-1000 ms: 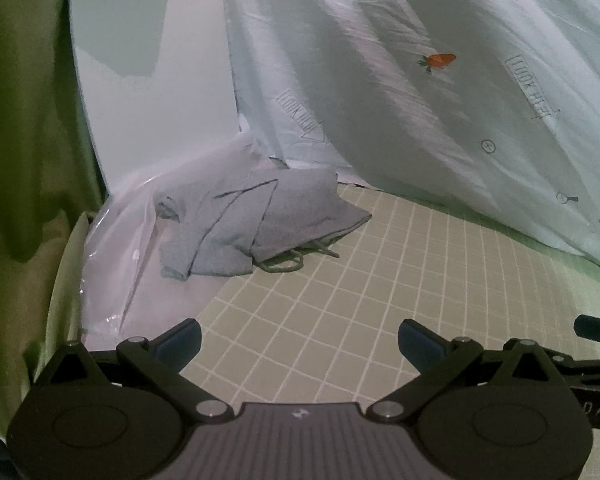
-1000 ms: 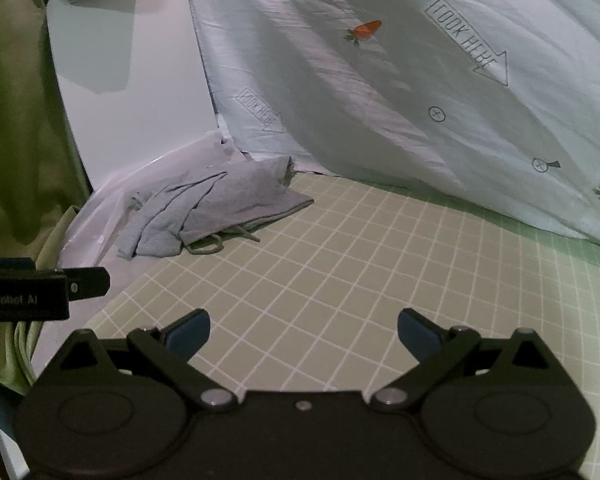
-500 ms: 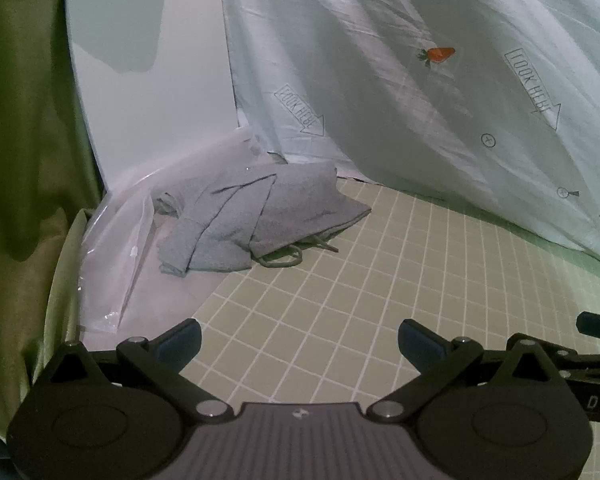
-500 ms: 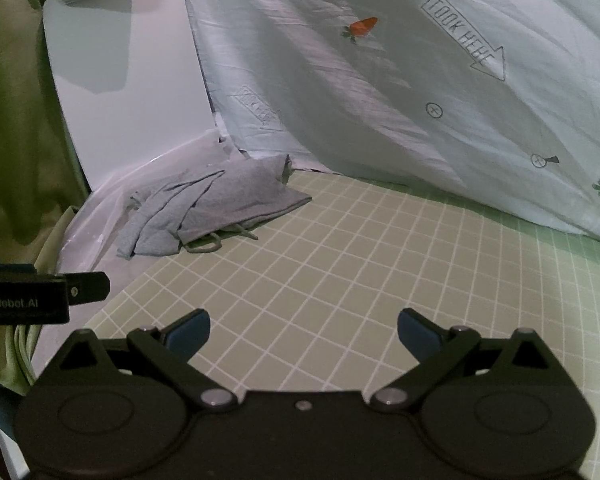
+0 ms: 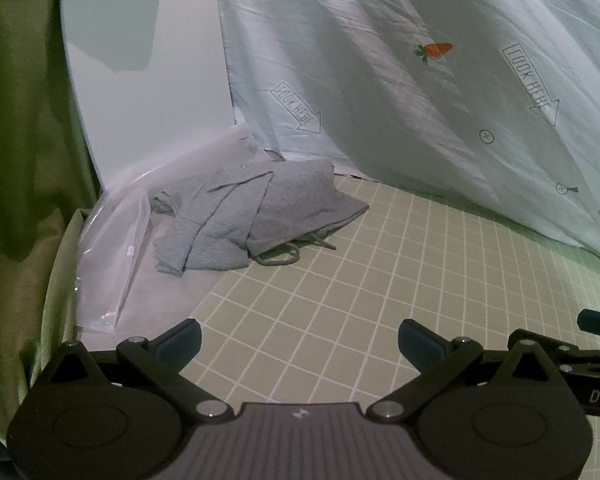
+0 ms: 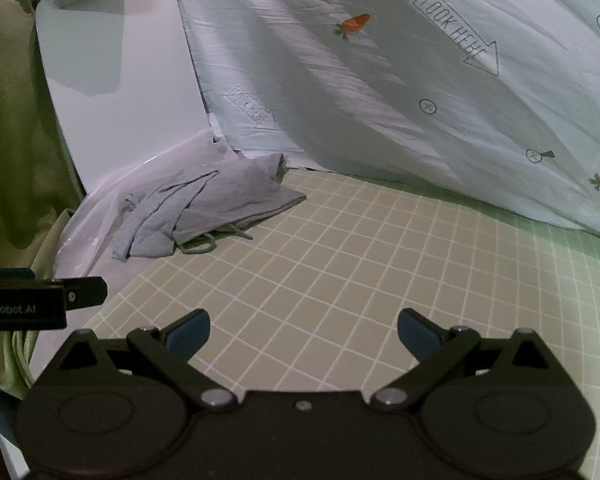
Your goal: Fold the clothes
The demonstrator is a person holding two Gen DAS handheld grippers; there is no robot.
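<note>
The grey garment (image 5: 256,216) lay crumpled at the far left of the checked mat (image 5: 380,280), partly on clear plastic (image 5: 112,248). It looked soft, light and floppy, best pinched at a hem corner. Both the left hand-held gripper (image 5: 299,340) and the right hand-held gripper (image 6: 303,332) hovered spread apart, empty, well short of it.

Both views are dim, with a cool greenish cast. The light is soft and seems to fall from above, leaving broad shadow bands across the pale sheet (image 5: 400,92) ahead of each tool and a grey patch on the white board (image 6: 112,80). The clear plastic (image 5: 112,240) ahead and to the left shows faint glare. Fisheye bending curves the mat's grid lines (image 6: 360,260), and the corners go black. Focus is slightly soft throughout.
</note>
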